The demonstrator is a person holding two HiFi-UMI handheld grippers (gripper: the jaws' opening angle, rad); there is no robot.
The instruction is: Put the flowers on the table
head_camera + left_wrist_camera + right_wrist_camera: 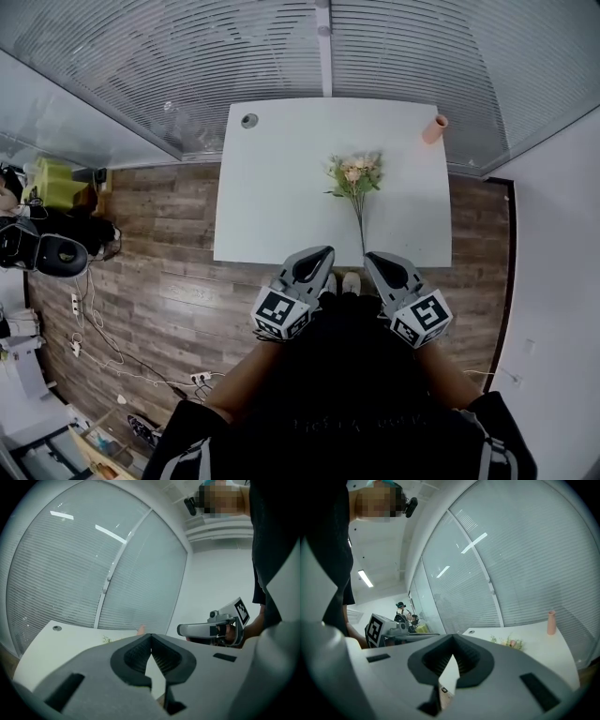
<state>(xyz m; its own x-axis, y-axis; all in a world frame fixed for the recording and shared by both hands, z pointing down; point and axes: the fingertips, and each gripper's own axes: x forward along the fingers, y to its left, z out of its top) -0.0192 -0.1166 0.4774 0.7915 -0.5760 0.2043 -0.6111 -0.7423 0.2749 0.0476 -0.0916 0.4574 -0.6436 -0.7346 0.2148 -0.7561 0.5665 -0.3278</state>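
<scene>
- Wood floor [159, 234]: open strip left of the table and along its near edge.
- Table [272, 187], white: far edge at the blinds [187, 56]; grommet [249, 121] near the far left corner.
- Left gripper [317, 258]: jaws pressed together, empty, just off the near edge.
- Flowers [354, 176]: lying flat on the table right of centre, stem toward the near edge.
- Right gripper [377, 261]: jaws pressed together, empty.
- Vase [435, 128], pink: upright at the far right corner.

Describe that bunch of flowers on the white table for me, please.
The flowers are a small bunch of pale pink and peach blooms with green leaves on a long thin stalk. They lie flat on the white table, blooms toward its far edge and stalk pointing at the near edge. Only the table touches them.
</scene>
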